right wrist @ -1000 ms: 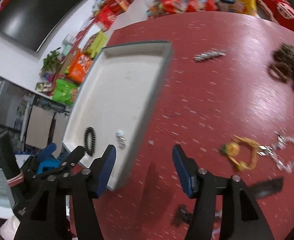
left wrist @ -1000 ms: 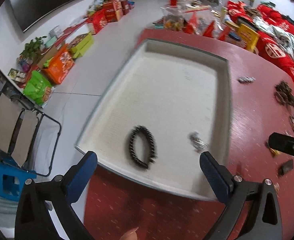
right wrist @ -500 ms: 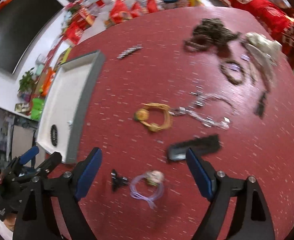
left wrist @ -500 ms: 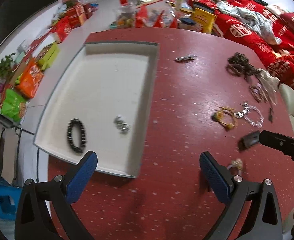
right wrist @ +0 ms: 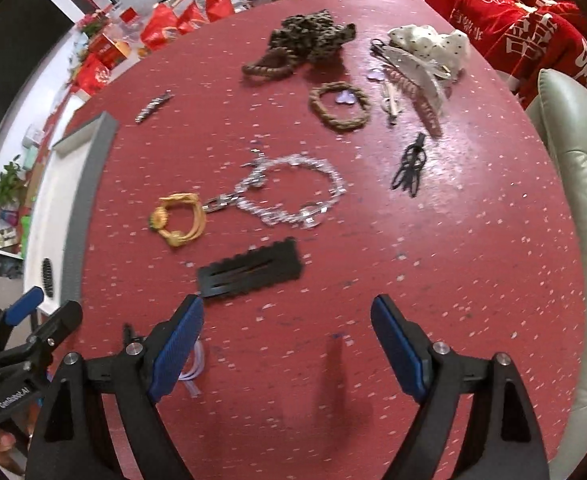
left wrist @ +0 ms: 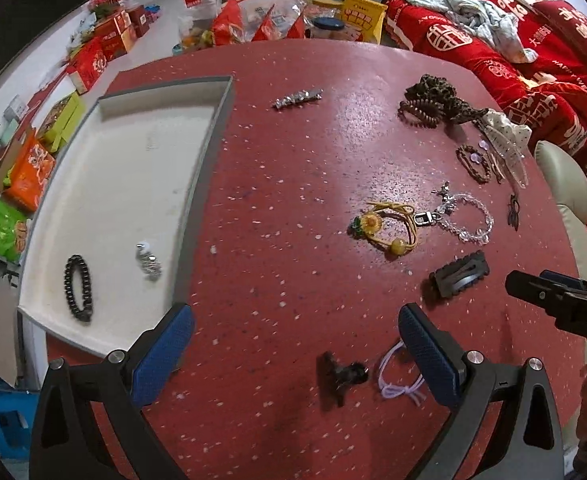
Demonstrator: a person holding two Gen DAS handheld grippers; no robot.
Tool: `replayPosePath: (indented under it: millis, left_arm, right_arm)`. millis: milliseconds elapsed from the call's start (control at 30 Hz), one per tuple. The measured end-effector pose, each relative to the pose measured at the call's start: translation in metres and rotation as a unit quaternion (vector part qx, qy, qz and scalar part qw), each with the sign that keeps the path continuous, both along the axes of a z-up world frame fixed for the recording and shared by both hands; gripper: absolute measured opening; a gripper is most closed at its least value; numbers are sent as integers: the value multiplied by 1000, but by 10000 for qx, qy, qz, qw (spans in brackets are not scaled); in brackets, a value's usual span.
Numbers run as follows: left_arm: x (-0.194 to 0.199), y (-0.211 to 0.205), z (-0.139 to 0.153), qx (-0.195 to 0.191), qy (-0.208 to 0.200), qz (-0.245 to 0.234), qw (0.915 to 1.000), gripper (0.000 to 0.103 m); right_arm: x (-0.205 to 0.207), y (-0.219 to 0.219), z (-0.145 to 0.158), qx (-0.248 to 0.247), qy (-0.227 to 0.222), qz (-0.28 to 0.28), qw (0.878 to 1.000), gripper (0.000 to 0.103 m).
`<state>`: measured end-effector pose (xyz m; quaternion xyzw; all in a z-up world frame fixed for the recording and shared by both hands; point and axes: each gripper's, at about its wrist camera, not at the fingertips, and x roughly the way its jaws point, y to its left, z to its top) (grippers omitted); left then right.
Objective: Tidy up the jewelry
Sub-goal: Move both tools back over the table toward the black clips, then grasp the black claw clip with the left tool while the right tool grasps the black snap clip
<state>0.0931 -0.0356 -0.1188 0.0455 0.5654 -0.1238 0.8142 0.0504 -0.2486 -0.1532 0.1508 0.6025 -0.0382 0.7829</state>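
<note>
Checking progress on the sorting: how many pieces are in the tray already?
2: a black bead bracelet near the tray's front corner, and a small silver piece beside it, toward the table side.

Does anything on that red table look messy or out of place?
Yes. Only a black bead bracelet and a small silver piece lie in the white tray; the yellow bracelet, black hair clip and the rest are scattered over the table.

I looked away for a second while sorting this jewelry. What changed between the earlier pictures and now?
Both grippers swung away from the tray toward the loose pieces on the red table. The left gripper now faces the small black clip and white hair tie; the right gripper faces the black hair clip. Both stayed open and empty. The black bead bracelet and silver piece stayed in the tray.
</note>
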Motion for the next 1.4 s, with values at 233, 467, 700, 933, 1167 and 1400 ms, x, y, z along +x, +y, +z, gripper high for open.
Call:
replayPosePath:
  millis: [233,467,700,933,1167,1400]
  left_arm:
    - [11,-18,-14,121,116,133,9998,102]
    - [0,-19,-22,102,237,247,9994,102]
    - [-21,-2,-29,-81,383,383,9985,102]
    - [-31,4,-41,-246,599,434,9970,102]
    - [-34,-6,-53,-332,750,304,9962,89]
    - [-34,-8,-54,-302,697,142,9970,82]
  right_arm:
    - [18,-13,-6,-203,75,220,9995,87]
    - [23,3,-13,-162,-8,1129,9935,87]
    - [30,39,-24,-535,-331,2843,9567,87]
    - [39,62,-32,-873,-414,3812,9194,87]
    - [39,67,-41,-1020,-405,4149,9032,87]
    - [33,79,-42,-1082,-410,4414,8898,82]
